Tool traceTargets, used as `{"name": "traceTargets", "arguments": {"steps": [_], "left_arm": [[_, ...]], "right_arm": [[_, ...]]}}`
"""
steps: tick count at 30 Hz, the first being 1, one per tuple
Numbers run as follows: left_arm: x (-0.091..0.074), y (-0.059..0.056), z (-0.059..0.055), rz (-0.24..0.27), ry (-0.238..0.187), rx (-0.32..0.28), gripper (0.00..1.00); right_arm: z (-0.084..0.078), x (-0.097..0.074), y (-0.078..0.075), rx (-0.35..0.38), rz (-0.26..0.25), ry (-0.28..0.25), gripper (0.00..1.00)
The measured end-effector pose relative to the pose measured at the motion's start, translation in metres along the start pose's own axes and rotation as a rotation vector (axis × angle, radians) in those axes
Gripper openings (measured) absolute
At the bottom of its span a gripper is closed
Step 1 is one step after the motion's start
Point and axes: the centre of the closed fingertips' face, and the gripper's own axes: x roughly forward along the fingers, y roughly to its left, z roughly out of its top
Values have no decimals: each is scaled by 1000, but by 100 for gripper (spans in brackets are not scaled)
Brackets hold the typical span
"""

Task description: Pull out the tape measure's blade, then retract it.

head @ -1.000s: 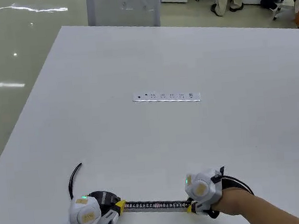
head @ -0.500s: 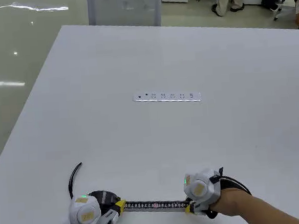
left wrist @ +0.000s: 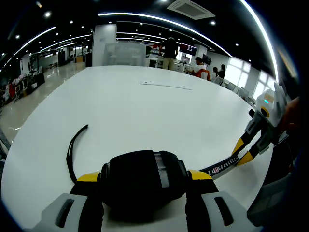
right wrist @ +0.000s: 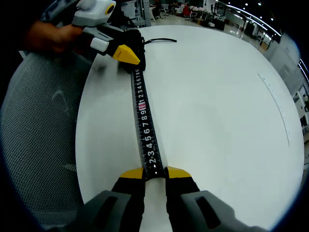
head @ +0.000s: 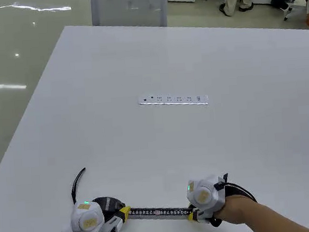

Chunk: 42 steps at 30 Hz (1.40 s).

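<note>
— Tape measure, black and round-bodied (left wrist: pixel 141 166): where is it to be found?
— It is seen resting on the wide white tabletop (head: pixel 192 55), close to the near edge and left of centre in the head view.
— What else is carried by that tabletop?
— A long white power strip (head: pixel 173 100) is laid flat near the middle, well apart from the tape measure. A grey mesh surface (right wrist: pixel 43 145) is seen past the tabletop's edge in the right gripper view. What it belongs to cannot be told.
— How are the two grippers set?
— The left gripper (left wrist: pixel 145 176) is placed around the case, with its yellow-tipped jaws closed against the two sides of the black body. The right gripper (right wrist: pixel 154 173) is held further right along the same edge. Its jaws are pinched shut on the free end of the black blade with white numerals (right wrist: pixel 144 116).
— And how is that blade laid out?
— It is drawn out of the case and stretched in a straight line between the two grippers, low along the tabletop. A patch of red marking is seen about halfway along the exposed length. Whether the blade is touching the surface along its whole run cannot be told.
— Is anything smaller to be noted?
— A thin black strap (left wrist: pixel 72 147) is seen curving away from the case and is left lying loose on the tabletop beside it.
</note>
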Motion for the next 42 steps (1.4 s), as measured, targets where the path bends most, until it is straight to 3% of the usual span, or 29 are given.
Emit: {"name": "traceTargets", "arguments": {"steps": [42], "left_arm": [[-2, 0, 0, -3, 6, -5, 66]], "right_arm": [[30, 13, 6, 12, -7, -35, 14]]}}
